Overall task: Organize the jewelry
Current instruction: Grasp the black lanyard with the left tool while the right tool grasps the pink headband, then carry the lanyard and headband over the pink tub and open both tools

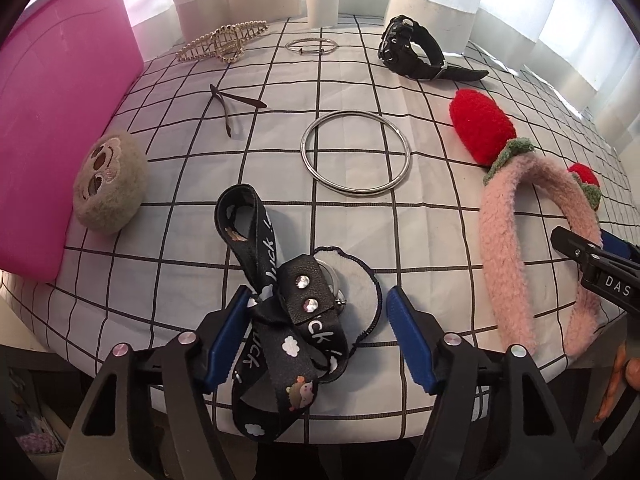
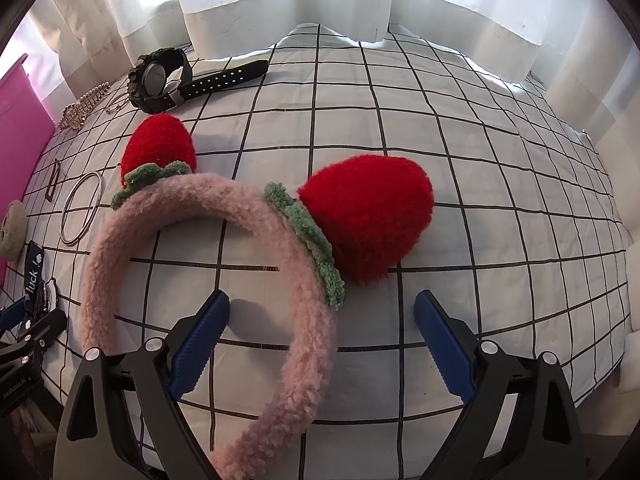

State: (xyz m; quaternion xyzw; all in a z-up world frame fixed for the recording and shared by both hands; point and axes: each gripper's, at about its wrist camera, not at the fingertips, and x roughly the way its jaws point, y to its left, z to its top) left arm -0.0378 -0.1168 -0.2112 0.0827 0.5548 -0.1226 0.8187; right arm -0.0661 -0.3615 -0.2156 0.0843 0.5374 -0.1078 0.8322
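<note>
My left gripper [image 1: 316, 312] is open, its jaws on either side of a black "luck" lanyard [image 1: 276, 300] with a leather tab, lying over a white round pad [image 1: 356, 284]. My right gripper [image 2: 320, 328] is open around one arm of a pink fluffy headband [image 2: 308, 328] with two red strawberries; the band lies flat on the checked cloth. The headband also shows in the left wrist view [image 1: 512, 240], with the right gripper's finger [image 1: 580, 252] beside it. A large silver bangle [image 1: 356, 152], a thin bangle [image 1: 311, 46], a black watch [image 1: 412, 50], a gold hair claw [image 1: 224, 42] and a dark hair clip [image 1: 232, 106] lie farther back.
A pink bin [image 1: 52, 120] stands at the left edge of the table. A grey plush face pad [image 1: 110, 184] lies beside it. White curtains [image 2: 280, 0] hang behind the table. The table's front edge runs just under both grippers.
</note>
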